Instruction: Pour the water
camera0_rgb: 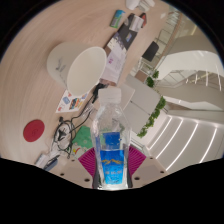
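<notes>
Fingers [112, 172] clamped on blue-labelled water bottle [112, 150], held above floor.

clear bottle [111, 150] blue label, magenta pads [88, 163], red disc [36, 129]

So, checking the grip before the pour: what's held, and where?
A water bottle, clamped low on its blue-labelled body between the two pink pads of the gripper.

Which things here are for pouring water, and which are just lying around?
For the job: the water bottle, held between the gripper fingers.

Just lying about: the round white table, the red disc, the papers, the green plants.
</notes>
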Available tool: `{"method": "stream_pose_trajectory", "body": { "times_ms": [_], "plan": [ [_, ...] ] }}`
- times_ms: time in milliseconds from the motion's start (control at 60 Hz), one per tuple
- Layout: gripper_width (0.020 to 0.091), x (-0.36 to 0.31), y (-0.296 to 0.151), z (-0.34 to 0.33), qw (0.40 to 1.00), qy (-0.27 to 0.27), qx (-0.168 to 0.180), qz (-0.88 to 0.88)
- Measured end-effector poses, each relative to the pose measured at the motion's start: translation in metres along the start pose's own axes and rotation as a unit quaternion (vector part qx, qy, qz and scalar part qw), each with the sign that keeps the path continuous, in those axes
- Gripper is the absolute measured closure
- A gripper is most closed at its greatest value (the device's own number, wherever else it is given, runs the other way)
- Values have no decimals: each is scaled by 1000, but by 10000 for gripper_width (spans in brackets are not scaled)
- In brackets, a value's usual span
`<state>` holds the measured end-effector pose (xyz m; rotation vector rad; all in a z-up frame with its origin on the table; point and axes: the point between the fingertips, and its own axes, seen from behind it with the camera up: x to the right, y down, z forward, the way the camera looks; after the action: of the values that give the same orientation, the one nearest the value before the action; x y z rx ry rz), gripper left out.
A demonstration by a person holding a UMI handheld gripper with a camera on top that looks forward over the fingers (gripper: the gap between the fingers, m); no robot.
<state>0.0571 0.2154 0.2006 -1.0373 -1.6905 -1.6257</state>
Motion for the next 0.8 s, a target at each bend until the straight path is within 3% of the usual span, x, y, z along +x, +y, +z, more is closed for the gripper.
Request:
{"method": "stream_pose_trajectory", "body": {
  "times_ms": [117, 283, 300, 383, 483, 517, 533, 550, 583, 717, 800],
  "plan": [
    [722, 7, -6, -3, 994, -14, -4, -108],
    [719, 13, -8, -3, 992, -44, -16, -118],
    [742, 12, -8, -2, 993, -49, -17, -109],
    [721, 12, -1, 0, 997, -65, -33, -26],
    [719, 32, 5, 5, 978, -75, -37, 190],
    [719, 47, 13, 6, 956, -63, -40, 282],
    [756, 53, 18, 6, 942, -59, -38, 328],
    [712, 58, 21, 8, 926, -54, -34, 372],
    [702, 67, 28, -5, 886, -26, -28, 462],
    [652, 54, 37, 8, 701, -62, 36, 710],
    [653, 10, 38, 6, 555, -71, 55, 827]
  ]
}}
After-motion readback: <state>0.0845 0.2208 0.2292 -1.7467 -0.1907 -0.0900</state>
